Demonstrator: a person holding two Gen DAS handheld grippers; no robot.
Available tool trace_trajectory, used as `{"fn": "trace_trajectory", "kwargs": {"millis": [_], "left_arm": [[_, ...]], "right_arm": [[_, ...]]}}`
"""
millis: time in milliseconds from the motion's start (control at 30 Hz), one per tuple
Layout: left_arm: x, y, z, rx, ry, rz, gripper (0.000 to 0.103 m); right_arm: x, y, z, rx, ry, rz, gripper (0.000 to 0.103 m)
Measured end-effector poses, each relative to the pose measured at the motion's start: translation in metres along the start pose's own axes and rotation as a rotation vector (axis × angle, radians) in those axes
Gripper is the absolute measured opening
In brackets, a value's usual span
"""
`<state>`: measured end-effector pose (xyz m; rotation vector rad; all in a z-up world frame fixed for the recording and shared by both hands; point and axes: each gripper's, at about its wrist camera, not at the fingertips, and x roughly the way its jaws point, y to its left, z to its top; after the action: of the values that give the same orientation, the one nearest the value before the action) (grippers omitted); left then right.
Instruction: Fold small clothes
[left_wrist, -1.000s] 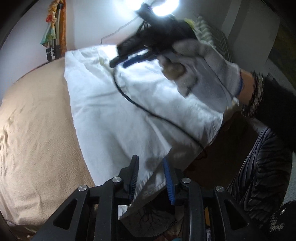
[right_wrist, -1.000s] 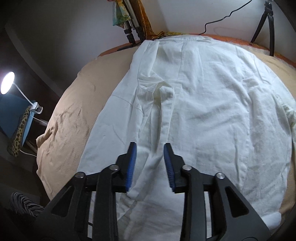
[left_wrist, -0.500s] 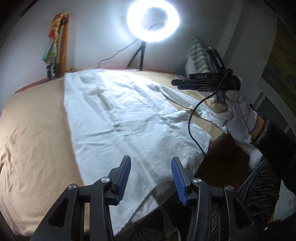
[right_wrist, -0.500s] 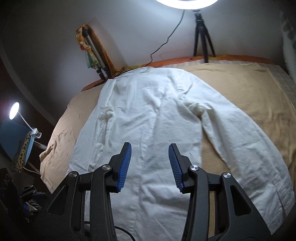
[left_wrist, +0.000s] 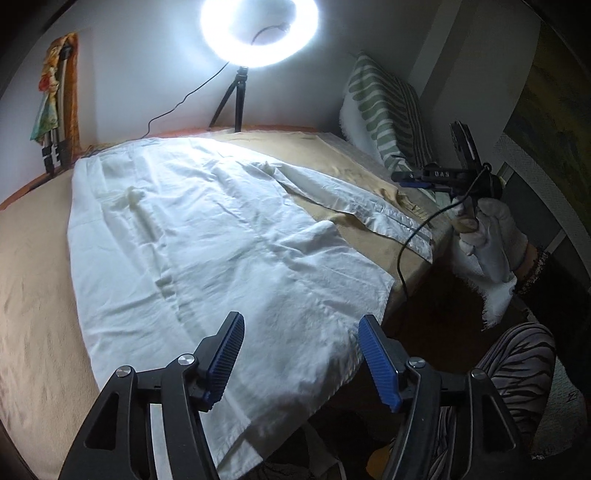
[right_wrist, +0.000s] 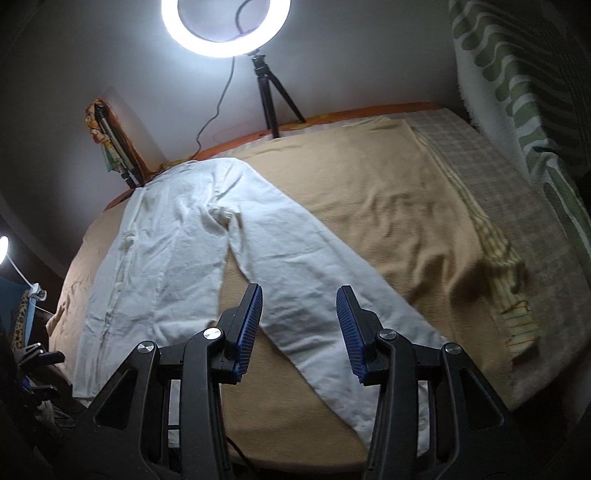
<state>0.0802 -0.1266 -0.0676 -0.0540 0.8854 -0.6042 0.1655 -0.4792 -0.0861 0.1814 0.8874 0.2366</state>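
A white long-sleeved shirt (left_wrist: 221, 240) lies spread flat on the beige bed cover (left_wrist: 33, 277), its hem at the near edge. My left gripper (left_wrist: 301, 354) hovers just above that hem with its jaws opening and nothing pressed between the blue pads. One sleeve (right_wrist: 306, 266) stretches out diagonally from the shirt's body (right_wrist: 159, 266). My right gripper (right_wrist: 299, 328) stands open above the sleeve's lower part, holding nothing. In the left wrist view the right gripper (left_wrist: 406, 178) shows at the bed's right side, held by a white-gloved hand (left_wrist: 491, 236).
A ring light on a tripod (left_wrist: 258, 33) stands at the bed's far edge, its cable trailing left. A green-striped pillow (left_wrist: 384, 110) leans at the right. A checked cloth (right_wrist: 509, 258) lies along the right side. The person's striped trousers (left_wrist: 517, 362) are near the bed's front corner.
My left gripper let go of the shirt's hem, spread its jaws and drew back upward. The right gripper swung from over the shirt's body rightward to above the sleeve.
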Motion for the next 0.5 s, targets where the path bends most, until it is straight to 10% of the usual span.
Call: {"fn": "trace_trajectory", "kwargs": {"millis": [500], "left_arm": [[0.035,0.031,0.005,-0.106,0.055,0.012,0.066]], "right_arm": [[0.029,-0.105,-0.041,0.176,0.09,-0.049,0.044]]}}
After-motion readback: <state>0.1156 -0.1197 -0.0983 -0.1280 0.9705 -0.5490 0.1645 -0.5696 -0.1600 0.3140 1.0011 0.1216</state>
